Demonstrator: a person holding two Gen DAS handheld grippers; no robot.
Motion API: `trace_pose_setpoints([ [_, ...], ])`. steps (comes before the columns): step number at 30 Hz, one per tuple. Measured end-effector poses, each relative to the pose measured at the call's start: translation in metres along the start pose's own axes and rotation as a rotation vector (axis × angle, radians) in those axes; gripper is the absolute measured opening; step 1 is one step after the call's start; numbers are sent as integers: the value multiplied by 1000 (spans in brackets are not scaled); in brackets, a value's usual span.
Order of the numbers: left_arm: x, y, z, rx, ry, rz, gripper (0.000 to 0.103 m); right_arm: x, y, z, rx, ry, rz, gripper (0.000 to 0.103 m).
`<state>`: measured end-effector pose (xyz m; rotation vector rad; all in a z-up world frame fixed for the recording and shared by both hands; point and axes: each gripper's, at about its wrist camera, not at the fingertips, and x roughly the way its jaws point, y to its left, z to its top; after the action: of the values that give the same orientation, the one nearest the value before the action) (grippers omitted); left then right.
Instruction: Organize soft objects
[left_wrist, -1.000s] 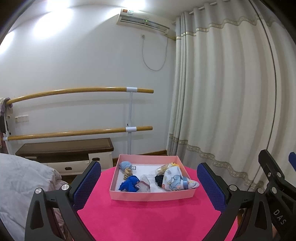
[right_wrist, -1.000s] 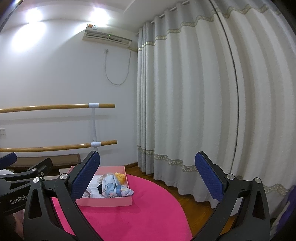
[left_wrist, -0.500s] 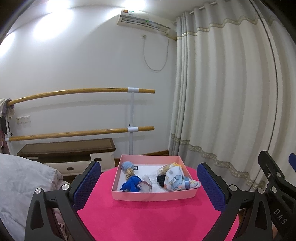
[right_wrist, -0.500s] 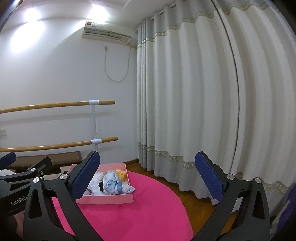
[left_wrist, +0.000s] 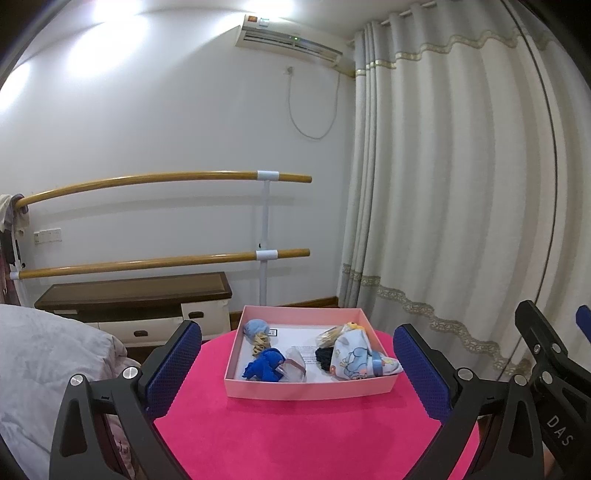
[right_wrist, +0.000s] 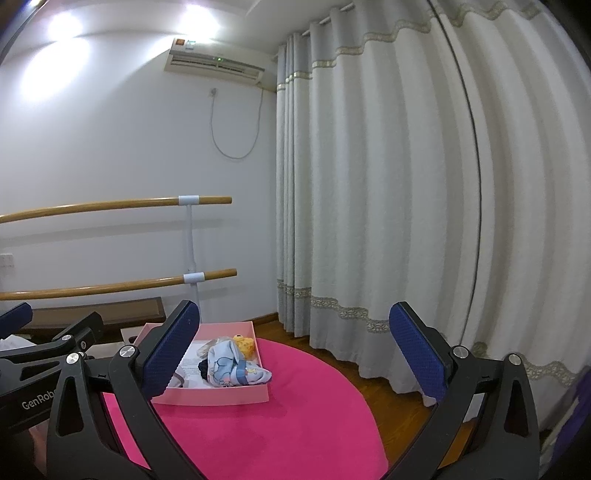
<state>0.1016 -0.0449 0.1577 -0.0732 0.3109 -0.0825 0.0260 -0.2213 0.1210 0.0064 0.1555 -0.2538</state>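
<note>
While both grippers, left (left_wrist: 295, 369) and right (right_wrist: 293, 354), hovered wide and empty, the soft cloth items (left_wrist: 347, 356) lay gathered in the shallow pink cardboard box (left_wrist: 306, 390) on the magenta-covered counter (left_wrist: 295, 435), apparently sorted together.

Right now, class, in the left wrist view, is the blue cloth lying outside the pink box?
No: the blue cloth lies inside the pink box, near its front wall.

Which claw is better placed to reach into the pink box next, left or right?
Probably the left claw. Its view frames the pink box squarely between its open fingers, with the blue cloth straight ahead. The right claw, also open, points toward the curtain, with the box off to its left.
</note>
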Motion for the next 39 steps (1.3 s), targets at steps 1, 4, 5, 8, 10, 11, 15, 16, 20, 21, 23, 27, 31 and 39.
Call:
trace_pose_setpoints([
  [1, -1, 0, 0, 0, -1, 0, 103, 0, 0, 0, 1, 0, 1, 103],
  [4, -1, 0, 0, 0, 0, 0, 103, 1, 1, -1, 1, 2, 1, 103],
  [5, -1, 0, 0, 0, 0, 0, 103, 1, 1, -1, 0, 2, 0, 103],
  [8, -1, 1, 1, 1, -3, 1, 103, 2, 1, 0, 1, 6, 0, 103],
  [10, 0, 2, 1, -3, -4, 0, 103, 3, 0, 0, 4, 7, -1, 103],
  [11, 0, 2, 0, -3, -3, -1, 103, 3, 0, 0, 4, 8, -2, 103],
  [15, 1, 2, 1, 1, -2, 1, 103, 3, -1, 1, 1, 11, -4, 103],
  [16, 1, 1, 1, 2, -1, 1, 103, 4, -1, 2, 1, 11, -4, 103],
  [20, 3, 1, 1, 3, 3, -1, 103, 5, 0, 2, 3, 13, -7, 103],
  [21, 3, 0, 1, 3, 3, 0, 103, 6, 0, 2, 5, 15, -6, 103],
  [23, 3, 0, 2, 4, 3, 0, 103, 7, 0, 2, 8, 18, -5, 103],
  [27, 3, -1, 1, 8, 2, 2, 103, 7, -3, 1, 11, 20, -1, 103],
  [31, 3, -2, 1, 10, 3, 4, 103, 7, -4, 2, 12, 22, -1, 103],
  [39, 3, -3, -1, 14, 2, 5, 103, 8, -5, 2, 13, 23, -1, 103],
])
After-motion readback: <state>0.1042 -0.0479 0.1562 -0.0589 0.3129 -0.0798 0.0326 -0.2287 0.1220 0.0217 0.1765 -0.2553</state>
